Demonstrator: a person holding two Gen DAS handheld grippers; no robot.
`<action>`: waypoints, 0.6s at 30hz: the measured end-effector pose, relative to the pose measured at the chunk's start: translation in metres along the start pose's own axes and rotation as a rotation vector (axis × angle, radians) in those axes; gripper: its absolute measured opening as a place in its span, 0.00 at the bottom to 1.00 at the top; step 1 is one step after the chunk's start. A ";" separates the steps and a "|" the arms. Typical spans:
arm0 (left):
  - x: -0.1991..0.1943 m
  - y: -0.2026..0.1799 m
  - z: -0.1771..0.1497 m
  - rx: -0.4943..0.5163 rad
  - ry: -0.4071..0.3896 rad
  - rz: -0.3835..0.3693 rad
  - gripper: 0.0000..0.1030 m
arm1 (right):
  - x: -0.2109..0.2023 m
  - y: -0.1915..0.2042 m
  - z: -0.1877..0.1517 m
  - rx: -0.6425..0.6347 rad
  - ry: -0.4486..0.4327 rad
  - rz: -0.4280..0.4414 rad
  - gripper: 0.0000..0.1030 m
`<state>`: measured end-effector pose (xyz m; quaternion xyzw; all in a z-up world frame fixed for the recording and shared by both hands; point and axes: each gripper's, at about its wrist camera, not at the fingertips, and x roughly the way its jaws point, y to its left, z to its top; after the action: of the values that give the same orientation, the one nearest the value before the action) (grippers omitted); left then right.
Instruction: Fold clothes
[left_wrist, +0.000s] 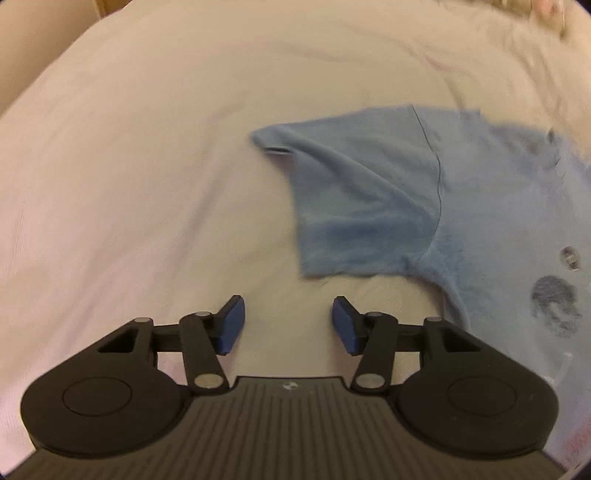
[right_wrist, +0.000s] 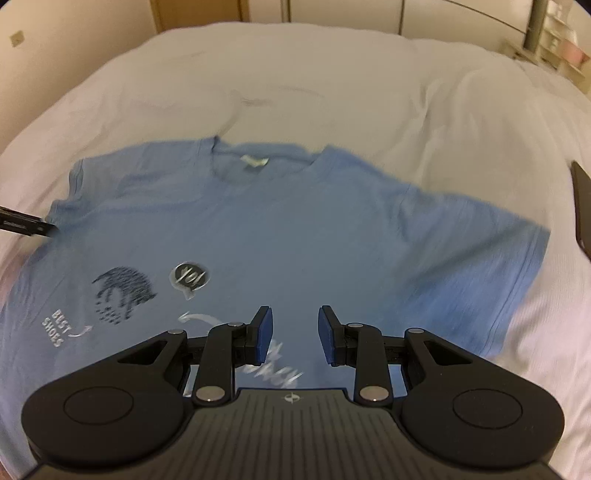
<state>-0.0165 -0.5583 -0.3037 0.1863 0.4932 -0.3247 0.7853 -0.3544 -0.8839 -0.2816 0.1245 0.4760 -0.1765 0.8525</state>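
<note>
A light blue T-shirt (right_wrist: 295, 236) with dark and white prints lies spread face up on a white bed sheet (right_wrist: 332, 85), collar toward the far side. Its left sleeve (left_wrist: 362, 206) shows in the left wrist view, rumpled, lying ahead and right of my left gripper (left_wrist: 288, 325). The left gripper is open and empty, over bare sheet just short of the sleeve's hem. My right gripper (right_wrist: 295, 334) is open and empty, hovering over the shirt's chest. The left gripper's tip (right_wrist: 26, 226) shows at the shirt's left sleeve in the right wrist view.
The white sheet (left_wrist: 129, 184) covers the whole bed. A dark flat object (right_wrist: 583, 210) lies at the right edge of the bed. Wardrobe doors (right_wrist: 332, 14) and a shelf (right_wrist: 554, 33) stand beyond the far edge.
</note>
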 end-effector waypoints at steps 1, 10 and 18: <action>-0.009 0.008 -0.005 -0.014 -0.006 -0.024 0.46 | -0.003 0.010 -0.006 0.015 0.010 -0.007 0.30; -0.088 -0.014 -0.099 0.093 0.017 -0.257 0.52 | -0.050 0.061 -0.074 0.205 0.139 -0.061 0.33; -0.108 -0.069 -0.219 0.296 0.156 -0.146 0.50 | -0.057 0.062 -0.180 0.228 0.314 -0.059 0.37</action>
<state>-0.2401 -0.4379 -0.3024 0.2880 0.5117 -0.4345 0.6830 -0.4939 -0.7485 -0.3228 0.2323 0.5835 -0.2326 0.7427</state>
